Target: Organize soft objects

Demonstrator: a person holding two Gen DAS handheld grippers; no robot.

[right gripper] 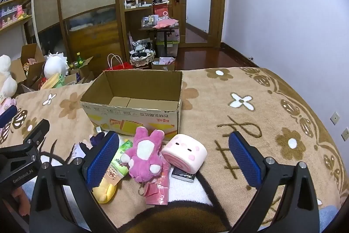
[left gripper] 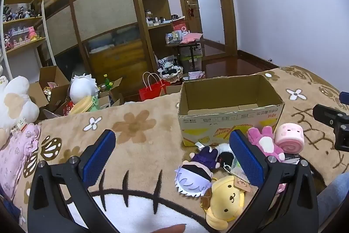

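Both the left gripper point(left gripper: 172, 150) and right gripper point(right gripper: 173, 151) hover spread wide, seemingly above the plush toys point(right gripper: 145, 156).

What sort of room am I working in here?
Likely a lived-in bedroom: a plush patterned blanket under the cardboard box, a big wooden wardrobe, and a door opposite.

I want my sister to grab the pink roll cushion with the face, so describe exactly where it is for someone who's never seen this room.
Find the open cardboard box on the tan flowered blanket. Before its near right corner lies a pile of small plush toys; the pink roll cushion is at the pile's right edge, beside the magenta bunny plush. It is the only cylinder, pale pink, with a swirl on its end.
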